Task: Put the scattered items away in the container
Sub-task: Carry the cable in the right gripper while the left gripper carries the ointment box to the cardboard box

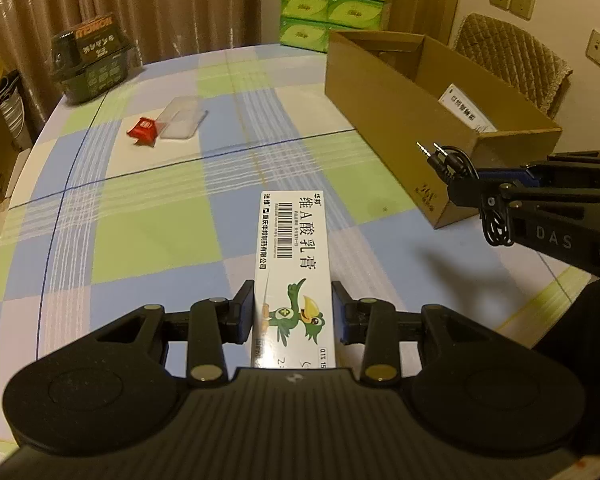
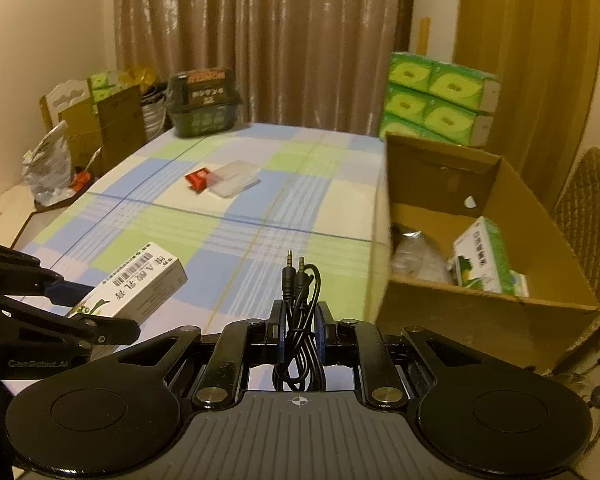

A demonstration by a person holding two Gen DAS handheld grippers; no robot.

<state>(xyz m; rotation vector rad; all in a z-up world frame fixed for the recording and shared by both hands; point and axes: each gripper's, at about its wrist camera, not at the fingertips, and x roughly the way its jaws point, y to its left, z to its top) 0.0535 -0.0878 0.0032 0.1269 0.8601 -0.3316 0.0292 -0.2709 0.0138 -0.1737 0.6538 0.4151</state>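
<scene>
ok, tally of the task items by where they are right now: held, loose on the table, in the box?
Held in grippers: 2, the white ointment box in the left gripper, the black audio cable in the right gripper
Loose on the table: 2, red packet, clear plastic case
In the cardboard box: at least 2, green-white carton, clear bag
Total: 6

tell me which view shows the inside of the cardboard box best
The right wrist view: the cardboard box faces it open, showing a green-and-white carton and a crumpled clear bag inside. The left wrist view mostly shows its outer wall and a white label.
</scene>
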